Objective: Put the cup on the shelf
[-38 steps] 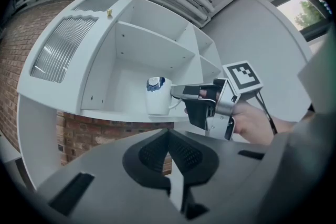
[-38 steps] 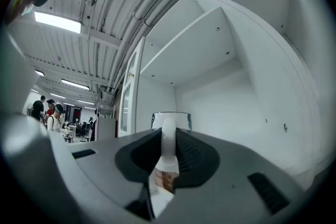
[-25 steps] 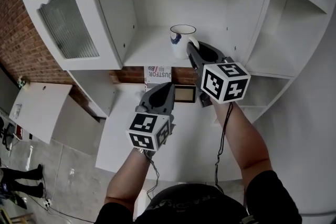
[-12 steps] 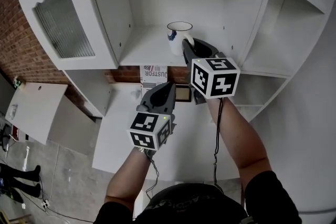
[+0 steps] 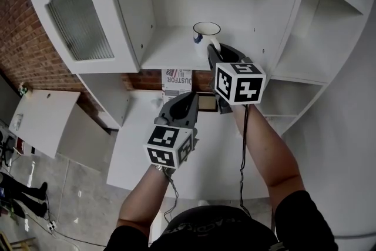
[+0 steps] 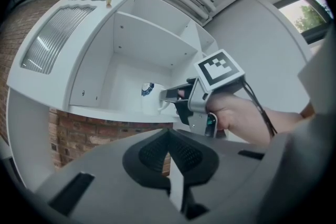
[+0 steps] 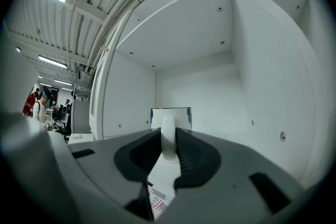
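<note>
A white cup (image 5: 205, 38) with a blue mark stands upright on the white shelf (image 5: 167, 56) of the open cabinet. My right gripper (image 5: 214, 51) reaches in from the right, and the cup's handle (image 7: 168, 136) sits between its pads. The pads touch the handle on both sides while the jaws are opening. In the left gripper view the cup (image 6: 149, 96) stands at the shelf's front part with the right gripper (image 6: 170, 95) at its handle. My left gripper (image 5: 191, 98) hangs lower, below the shelf, shut and holding nothing.
The cabinet door (image 5: 76, 20) with ribbed glass stands open at the left. Side shelves (image 5: 317, 26) flank the right. A printed box (image 5: 178, 78) and a brick wall (image 5: 35, 50) lie under the shelf, above a white counter (image 5: 147, 150). People (image 7: 39, 105) stand far off.
The right gripper has shifted a little to the left at the cup's handle. The cup stays on the shelf and the left gripper has hardly moved.
</note>
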Demonstrator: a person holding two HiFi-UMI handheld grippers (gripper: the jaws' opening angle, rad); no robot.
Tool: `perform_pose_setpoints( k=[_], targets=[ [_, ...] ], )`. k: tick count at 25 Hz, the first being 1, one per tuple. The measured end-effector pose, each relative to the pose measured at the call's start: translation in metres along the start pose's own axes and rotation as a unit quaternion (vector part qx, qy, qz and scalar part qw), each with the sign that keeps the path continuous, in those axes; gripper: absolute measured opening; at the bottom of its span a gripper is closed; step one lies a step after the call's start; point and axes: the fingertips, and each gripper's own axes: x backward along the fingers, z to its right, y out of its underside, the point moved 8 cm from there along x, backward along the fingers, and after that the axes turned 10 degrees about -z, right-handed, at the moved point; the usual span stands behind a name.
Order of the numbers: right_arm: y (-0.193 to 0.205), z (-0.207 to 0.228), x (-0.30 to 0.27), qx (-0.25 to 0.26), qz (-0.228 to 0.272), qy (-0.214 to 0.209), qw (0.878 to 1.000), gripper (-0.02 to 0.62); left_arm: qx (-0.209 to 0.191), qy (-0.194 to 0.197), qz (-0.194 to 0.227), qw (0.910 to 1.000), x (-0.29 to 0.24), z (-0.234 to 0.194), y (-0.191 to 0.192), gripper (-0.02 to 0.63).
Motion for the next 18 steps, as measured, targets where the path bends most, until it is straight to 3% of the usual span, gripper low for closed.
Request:
perform_pose_setpoints(
  k=[7,18],
  targets=[
    [0.007,-0.002,0.002,0.001,0.001,-0.011,1.0,0.135,-0.001,-0.003,-0.008,1.0,0.012,0.004,0.007,0.003],
    [0.017,-0.002,0.035,-0.022,0.014,-0.014,1.0,0.122,0.0,-0.001,-0.012,0.9999,0.034,0.016,0.014,0.003]
  ],
)
